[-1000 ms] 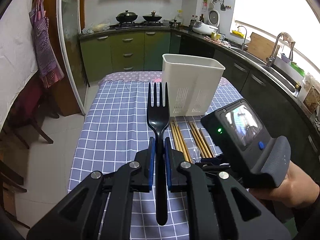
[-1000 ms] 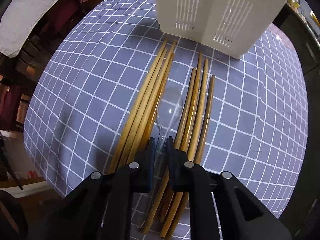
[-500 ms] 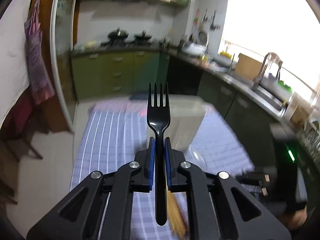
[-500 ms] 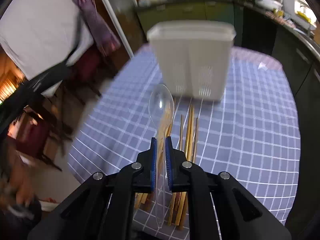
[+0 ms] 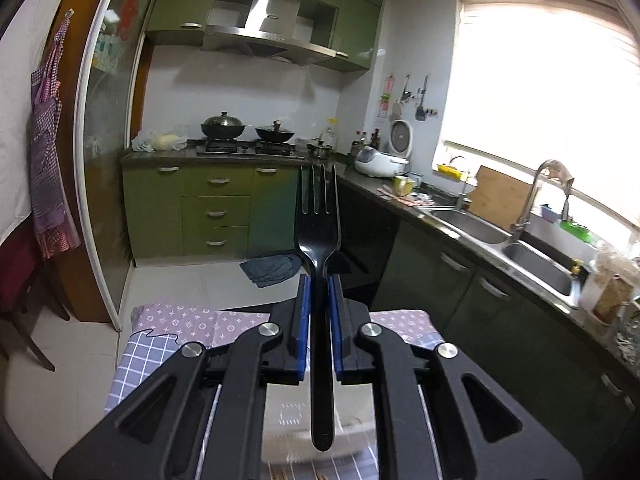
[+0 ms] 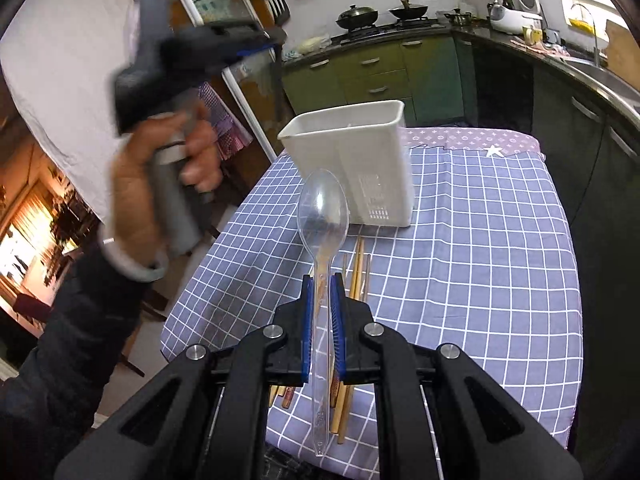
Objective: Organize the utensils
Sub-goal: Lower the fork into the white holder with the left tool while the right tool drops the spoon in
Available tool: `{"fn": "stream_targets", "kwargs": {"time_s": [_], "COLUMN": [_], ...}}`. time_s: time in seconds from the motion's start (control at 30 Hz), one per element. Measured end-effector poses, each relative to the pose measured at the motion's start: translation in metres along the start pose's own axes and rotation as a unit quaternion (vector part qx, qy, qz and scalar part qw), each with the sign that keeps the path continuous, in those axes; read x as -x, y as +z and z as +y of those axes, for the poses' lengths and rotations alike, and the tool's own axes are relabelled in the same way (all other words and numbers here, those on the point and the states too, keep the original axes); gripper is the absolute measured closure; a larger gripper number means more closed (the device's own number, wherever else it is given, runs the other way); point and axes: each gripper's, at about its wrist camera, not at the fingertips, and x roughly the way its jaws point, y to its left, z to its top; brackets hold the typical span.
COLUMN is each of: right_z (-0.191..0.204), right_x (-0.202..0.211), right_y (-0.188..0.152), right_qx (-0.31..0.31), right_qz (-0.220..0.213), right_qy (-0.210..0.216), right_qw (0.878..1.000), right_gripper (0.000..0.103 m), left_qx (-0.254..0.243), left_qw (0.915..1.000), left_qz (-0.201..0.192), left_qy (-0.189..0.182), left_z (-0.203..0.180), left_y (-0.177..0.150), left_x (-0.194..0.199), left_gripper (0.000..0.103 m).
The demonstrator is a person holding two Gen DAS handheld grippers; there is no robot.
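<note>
My left gripper (image 5: pixel 319 312) is shut on a black plastic fork (image 5: pixel 318 224), tines up, held high over the white utensil holder (image 5: pixel 296 428), which shows blurred below the fingers. In the right wrist view that gripper (image 6: pixel 264 40) is raised at the upper left, in a hand. My right gripper (image 6: pixel 321 300) is shut on a clear plastic spoon (image 6: pixel 323 216), bowl forward, above the table. The white utensil holder (image 6: pixel 360 160) stands upright beyond it. Several wooden chopsticks (image 6: pixel 358 268) lie on the checked cloth under the right gripper.
The table has a blue checked cloth (image 6: pixel 480 248) with a purple patterned end (image 6: pixel 472 140). Kitchen counters, a stove with two pans (image 5: pixel 248 128) and a sink (image 5: pixel 480 228) run behind and to the right. A glass door (image 5: pixel 104 160) is to the left.
Both grippers have risen. The right one lifted the clear spoon off the chopsticks. The left one tilted up with the fork and moved over the holder.
</note>
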Motion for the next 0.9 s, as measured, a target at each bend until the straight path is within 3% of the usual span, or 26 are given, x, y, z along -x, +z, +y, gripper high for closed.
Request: {"fn": "stream_targets", "kwargs": {"time_s": [0.2, 0.4, 0.53, 0.73, 0.9], "right_z": [-0.008, -0.001, 0.006, 0.014, 0.016], "right_x": [0.006, 0.002, 0.004, 0.009, 0.001], "right_y": [0.005, 0.025, 0.053, 0.102, 0.159], "right_qx": [-0.005, 0.001, 0.004, -0.004, -0.019], "right_qz": [-0.011, -0.021, -0.037, -0.09, -0.169], "right_qy": [0.007, 0.005, 0.002, -0.006, -0.03], "right_qw": [1.0, 1.0, 0.999, 0.996, 0.985], "right_gripper": [0.093, 0.093, 0.093, 0.094, 0.093], "left_qx": [-0.013, -0.023, -0.031, -0.019, -0.019], "left_qw": [0.9997, 0.9996, 0.9991, 0.9995, 0.9998], "left_qz": [-0.014, 0.009, 0.025, 0.024, 0.005], "left_qy": [0.015, 0.011, 0.011, 0.003, 0.007], "left_z": [0.001, 0.001, 0.002, 0.014, 0.026], "left_y": [-0.016, -0.034, -0.044, -0.04, -0.036], "left_x": [-0.026, -0.03, -0.03, 0.0, 0.049], "left_gripper": [0.094, 0.094, 0.074, 0.072, 0.063]}}
